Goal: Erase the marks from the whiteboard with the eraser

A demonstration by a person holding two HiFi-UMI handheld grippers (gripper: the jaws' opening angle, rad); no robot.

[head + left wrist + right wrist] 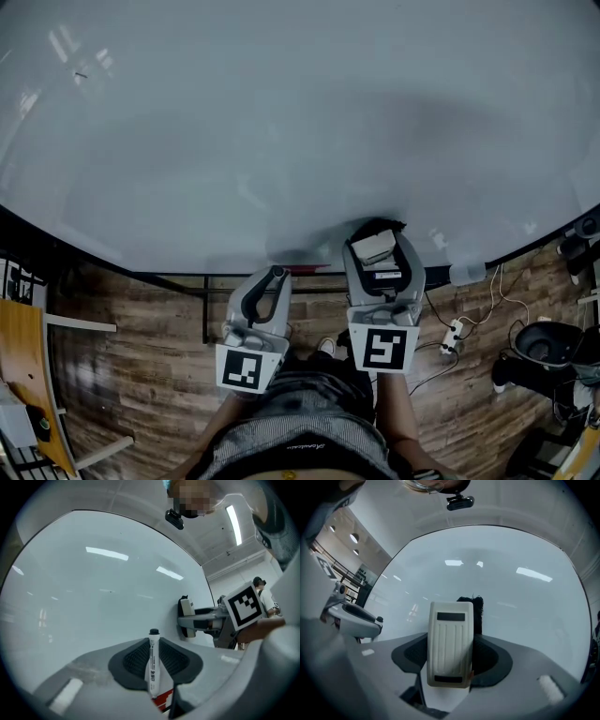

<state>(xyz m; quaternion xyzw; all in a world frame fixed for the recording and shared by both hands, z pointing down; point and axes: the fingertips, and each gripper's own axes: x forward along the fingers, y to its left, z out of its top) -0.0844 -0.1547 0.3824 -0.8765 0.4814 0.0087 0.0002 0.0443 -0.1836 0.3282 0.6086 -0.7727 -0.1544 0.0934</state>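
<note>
Our left tongs [153, 644] clench a slim white marker [153, 667] with a round black cap, upright between dark, mesh-textured pads [136, 660]. The smooth, glossy whiteboard [281, 141] spreads ahead. Our right tongs [452, 620] grasp the eraser [449, 644], a ribbed cream plastic block. Its fuzzy black felt faces the whiteboard near the lower edge.

Office-like workroom, as I saw it.
I faced a wide whiteboard [281, 141] above a wood-plank floor [141, 375], with a power strip [453, 335] lying there and a strip light [233, 524] overhead.
</note>
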